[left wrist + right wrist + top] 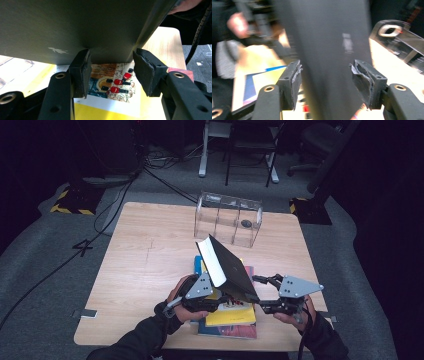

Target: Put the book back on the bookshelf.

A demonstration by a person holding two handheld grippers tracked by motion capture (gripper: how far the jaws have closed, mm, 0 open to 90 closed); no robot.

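A black book (232, 267) with a white page edge stands tilted up on a stack of books, above a yellow one (232, 315). My left gripper (212, 299) reaches under its lower left edge. In the left gripper view the jaws (112, 72) stand apart; the dark cover (75, 25) lies over and beyond the pads, and an illustrated cover (112, 82) shows between them. My right gripper (262, 294) is open at the book's lower right corner. In the right gripper view the blurred black cover (332, 50) sits between its spread jaws (325, 83), and I cannot tell whether the pads touch it.
A clear acrylic organizer (227, 220) with several compartments stands at the far side of the wooden table (150, 260); its corner (397, 40) appears in the right gripper view. Blue and red books lie lower in the stack. Chairs and cables are on the floor beyond.
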